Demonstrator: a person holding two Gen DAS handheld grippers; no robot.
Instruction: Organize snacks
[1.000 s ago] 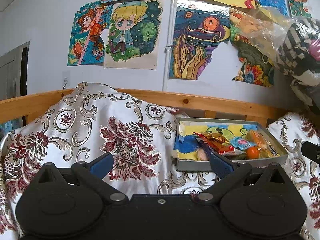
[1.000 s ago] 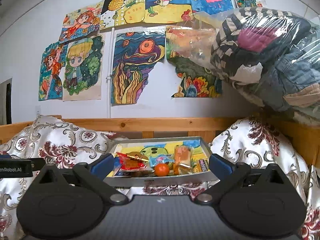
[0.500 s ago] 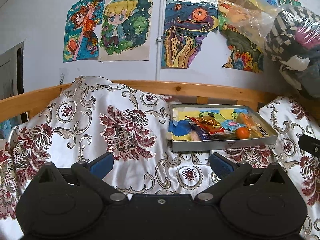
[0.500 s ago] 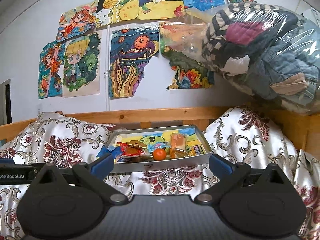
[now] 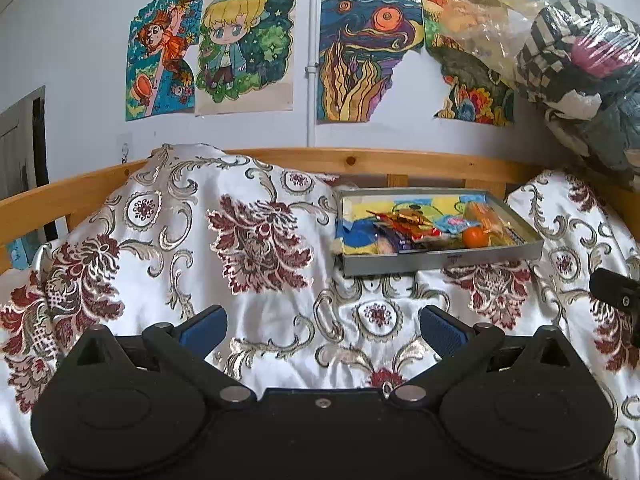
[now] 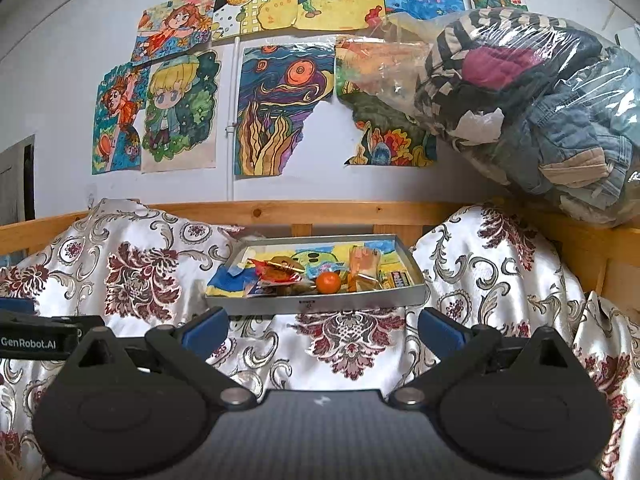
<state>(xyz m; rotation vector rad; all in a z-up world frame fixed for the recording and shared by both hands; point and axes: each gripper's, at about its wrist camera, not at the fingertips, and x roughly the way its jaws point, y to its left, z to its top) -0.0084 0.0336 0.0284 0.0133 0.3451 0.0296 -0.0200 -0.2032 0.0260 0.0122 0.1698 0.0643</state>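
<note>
1. Both grippers have pulled back from the tray (image 6: 316,303) since a second ago. It looks smaller and farther away now, and more of the flowery bed cover (image 5: 256,240) shows in front of it.
2. The left gripper (image 5: 322,326) is wide open and holds nothing. The right gripper (image 6: 323,326) is wide open too, and empty.
3. The tray sits on the bed, far from both grippers, near the wooden rail (image 6: 320,212). Its long side runs left to right.
4. The tray is flat, grey and looks like metal, with low walls. A bright drawing lines its bottom.
5. The snacks lie in a heap inside it: a round orange fruit (image 6: 328,282), a shiny red wrapper (image 6: 276,274) to its left, and a clear crinkly packet (image 6: 364,264) to its right.
6. The bed cover is silky white with dark red flowers.
7. A clear plastic bag of clothes (image 6: 532,120) sits up on the right.
</note>
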